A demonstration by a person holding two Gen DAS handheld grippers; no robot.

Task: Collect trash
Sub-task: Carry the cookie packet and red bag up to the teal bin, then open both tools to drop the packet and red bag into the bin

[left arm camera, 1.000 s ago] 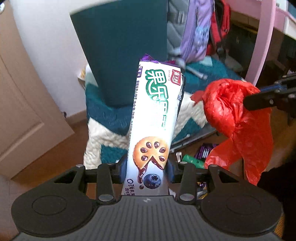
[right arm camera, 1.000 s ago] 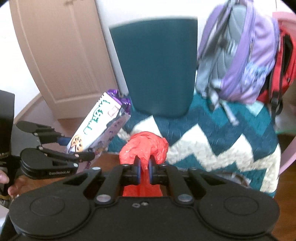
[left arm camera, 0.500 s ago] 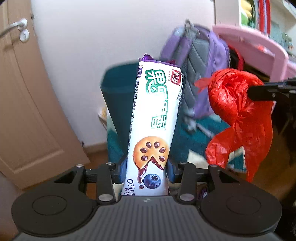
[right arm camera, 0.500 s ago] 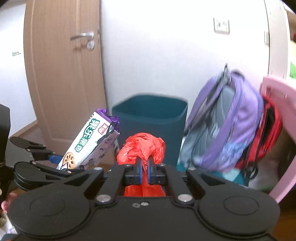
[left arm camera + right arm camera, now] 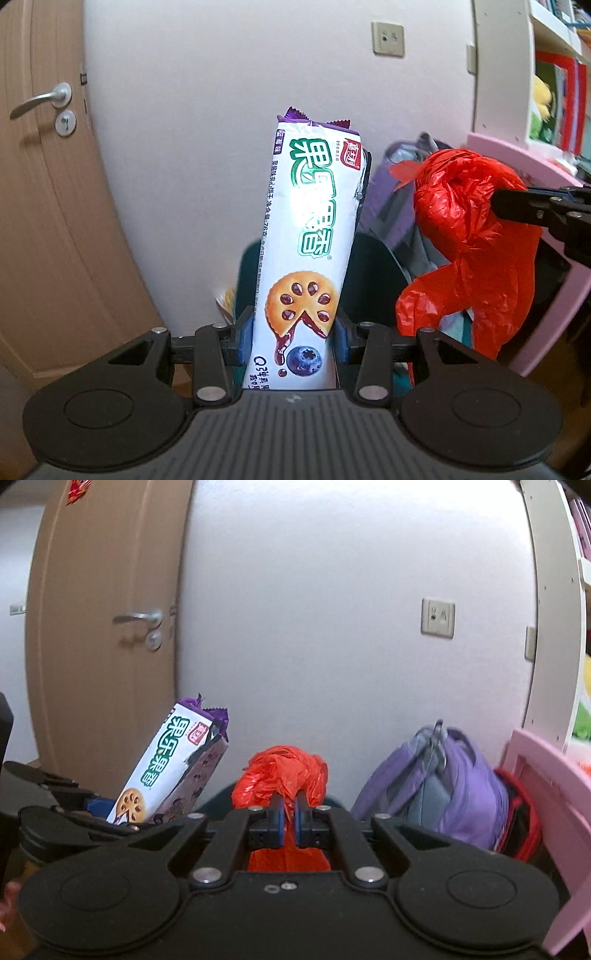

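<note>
My left gripper [image 5: 293, 341] is shut on a white biscuit packet [image 5: 310, 243] with green lettering and a purple crimped top, which stands upright between the pads. In the right wrist view the same biscuit packet [image 5: 170, 760] leans at the left in the left gripper [image 5: 88, 808]. My right gripper [image 5: 290, 812] is shut on a crumpled red plastic bag [image 5: 282, 775], whose lower part hangs below the fingers. From the left wrist view the red bag [image 5: 469, 240] hangs at the right, pinched by the right gripper [image 5: 496, 201]. A dark teal bin [image 5: 369, 280] sits low behind the packet.
A brown door [image 5: 96, 646] with a metal handle stands at the left, a white wall behind. A purple backpack [image 5: 454, 790] and a red bag beside it [image 5: 521, 823] lean at the right, next to pink furniture [image 5: 554, 805] and white shelves [image 5: 502, 74].
Both grippers have risen with their loads. The teal bin, chevron cloth and backpacks have dropped low in the views; the wall, socket and door handle now fill them. Both grips are unchanged.
</note>
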